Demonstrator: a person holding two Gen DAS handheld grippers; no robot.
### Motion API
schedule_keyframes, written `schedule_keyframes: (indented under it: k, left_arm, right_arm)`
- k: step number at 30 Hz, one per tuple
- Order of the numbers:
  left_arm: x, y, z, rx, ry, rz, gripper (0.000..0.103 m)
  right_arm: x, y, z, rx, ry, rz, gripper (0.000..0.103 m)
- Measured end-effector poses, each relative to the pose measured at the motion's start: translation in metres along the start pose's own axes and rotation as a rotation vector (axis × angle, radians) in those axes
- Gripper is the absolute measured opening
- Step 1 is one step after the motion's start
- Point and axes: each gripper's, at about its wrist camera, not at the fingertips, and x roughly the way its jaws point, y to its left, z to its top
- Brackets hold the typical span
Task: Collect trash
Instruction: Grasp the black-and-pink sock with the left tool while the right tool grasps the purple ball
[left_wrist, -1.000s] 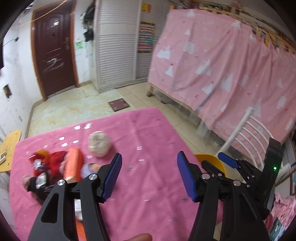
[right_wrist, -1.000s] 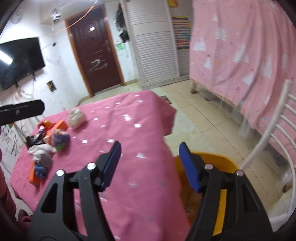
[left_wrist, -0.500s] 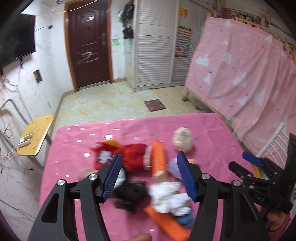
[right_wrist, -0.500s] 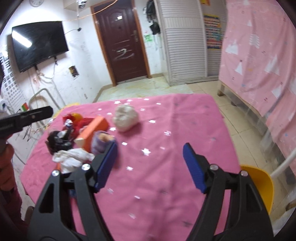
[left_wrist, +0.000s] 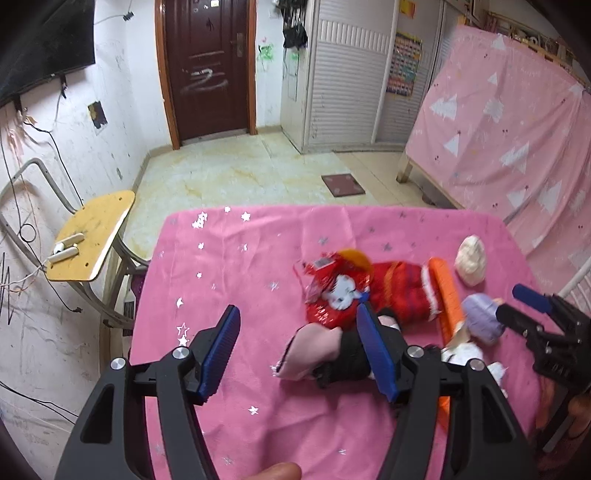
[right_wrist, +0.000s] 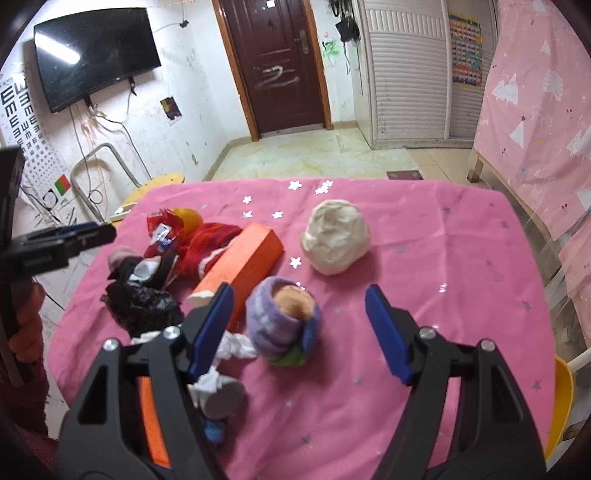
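Trash lies on a table with a pink cloth (left_wrist: 236, 280): a red foil wrapper (left_wrist: 334, 295), an orange box (right_wrist: 243, 264), a white crumpled ball (right_wrist: 335, 236), a purple wad (right_wrist: 282, 319), a black bag (right_wrist: 142, 302) and white tissue (right_wrist: 218, 376). My left gripper (left_wrist: 299, 350) is open and empty, above the cloth just left of the pile. My right gripper (right_wrist: 299, 328) is open and empty, with the purple wad between its fingers' line of sight. The right gripper also shows in the left wrist view (left_wrist: 532, 306).
A yellow bin (right_wrist: 561, 398) stands off the table's right edge. A yellow-seated chair (left_wrist: 92, 236) stands at the table's far left. A pink-draped bed (left_wrist: 509, 122) runs along the right. A dark door (left_wrist: 207, 70) is at the back.
Both grippers have swung left from the yellow bin side toward the trash pile. The pile now lies under and between the fingers. Both stay open.
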Motion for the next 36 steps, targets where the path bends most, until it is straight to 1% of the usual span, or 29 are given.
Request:
schedule_keyframes:
  k: [3, 4, 10, 12, 13, 14, 17, 18, 19, 20, 21, 23, 26, 29, 36]
  left_arm:
    - [0.014, 0.006, -0.003, -0.010, 0.033, -0.036, 0.058]
    - [0.019, 0.007, -0.004, -0.012, 0.049, -0.057, 0.058]
    - [0.037, 0.006, -0.010, -0.020, 0.087, -0.156, 0.057]
    - [0.039, 0.005, -0.013, -0.025, 0.085, -0.180, 0.052]
    - [0.039, 0.005, -0.015, -0.029, 0.075, -0.188, 0.044]
    - [0.038, 0.004, -0.016, -0.031, 0.070, -0.189, 0.034]
    - [0.034, 0.002, -0.020, -0.036, 0.056, -0.191, 0.022]
    - [0.032, 0.002, -0.021, -0.038, 0.051, -0.189, 0.020]
    - [0.030, 0.001, -0.022, -0.042, 0.046, -0.184, 0.015]
    - [0.028, 0.000, -0.022, -0.044, 0.040, -0.175, 0.014]
    - [0.025, -0.002, -0.023, -0.042, 0.032, -0.163, 0.013]
    - [0.020, -0.002, -0.022, -0.036, 0.022, -0.152, 0.012]
    - [0.015, -0.005, -0.024, -0.028, 0.007, -0.124, 0.011]
    - [0.007, -0.006, -0.022, -0.028, -0.010, -0.110, 0.011]
    - [-0.028, -0.006, -0.011, -0.028, -0.086, -0.076, 0.011]
  right_arm:
    - [0.010, 0.005, 0.001, -0.003, 0.025, -0.010, 0.071]
    - [0.012, 0.006, 0.001, -0.007, 0.032, -0.017, 0.071]
    - [0.018, 0.006, 0.000, 0.016, 0.058, -0.019, 0.071]
    - [0.020, 0.006, -0.001, 0.019, 0.069, -0.021, 0.071]
    - [0.021, 0.006, -0.003, 0.021, 0.077, -0.018, 0.071]
    - [0.023, 0.005, -0.004, 0.024, 0.083, -0.016, 0.071]
    - [0.027, 0.008, -0.007, 0.023, 0.093, -0.008, 0.070]
    - [0.027, 0.008, -0.008, 0.022, 0.092, -0.006, 0.067]
    - [0.028, 0.009, -0.008, 0.017, 0.095, -0.004, 0.056]
    - [0.029, 0.009, -0.008, 0.012, 0.099, -0.003, 0.042]
    - [0.030, 0.010, -0.008, 0.009, 0.100, 0.000, 0.035]
    - [0.029, 0.011, -0.008, -0.010, 0.092, -0.004, 0.027]
    - [0.024, 0.013, -0.009, -0.021, 0.064, -0.002, 0.024]
    - [0.015, 0.013, -0.008, -0.021, 0.031, -0.003, 0.024]
    - [-0.004, 0.005, -0.006, -0.016, -0.018, -0.006, 0.024]
